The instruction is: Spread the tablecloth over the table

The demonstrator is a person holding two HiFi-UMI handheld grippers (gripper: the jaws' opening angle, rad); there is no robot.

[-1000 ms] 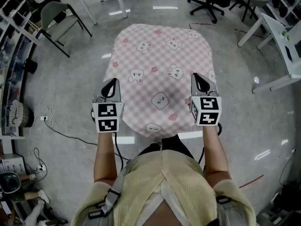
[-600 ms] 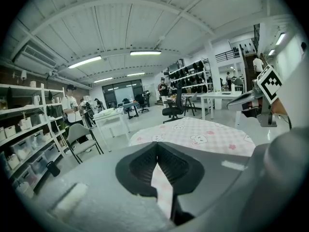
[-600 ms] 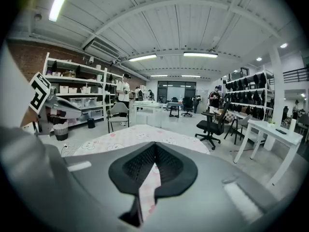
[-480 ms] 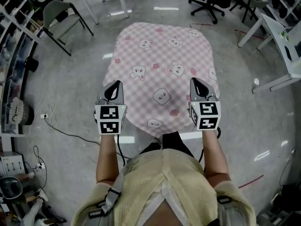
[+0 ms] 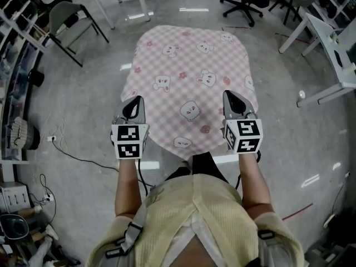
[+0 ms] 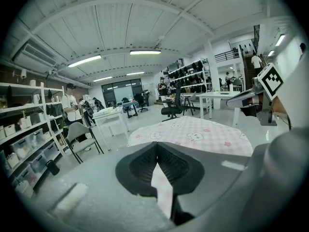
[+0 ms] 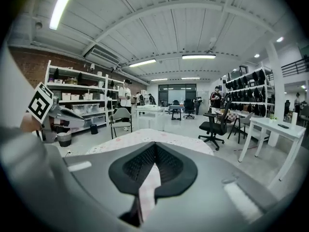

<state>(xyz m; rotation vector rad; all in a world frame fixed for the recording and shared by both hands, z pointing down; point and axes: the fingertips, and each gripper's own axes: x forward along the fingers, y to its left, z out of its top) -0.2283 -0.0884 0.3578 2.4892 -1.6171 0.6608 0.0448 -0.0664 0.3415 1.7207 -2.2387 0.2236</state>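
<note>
As left tool (image 5: 134,99) and right tool (image 5: 230,93) clamp it, the tablecloth (image 5: 189,65) stretches ahead.

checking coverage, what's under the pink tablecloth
The tablecloth covers nearly everything beneath it. Only a pale strip of table edge shows at the near side; the rest of the table is hidden.

The pink checked tablecloth (image 5: 192,85) drapes over the table. The left gripper (image 5: 132,107) and right gripper (image 5: 233,102) clamp its near corners. A folding chair (image 5: 69,21) stands far left.

An open lab: storage shelves (image 7: 72,94), office chair (image 7: 213,125), white worktable (image 7: 274,124).
</note>
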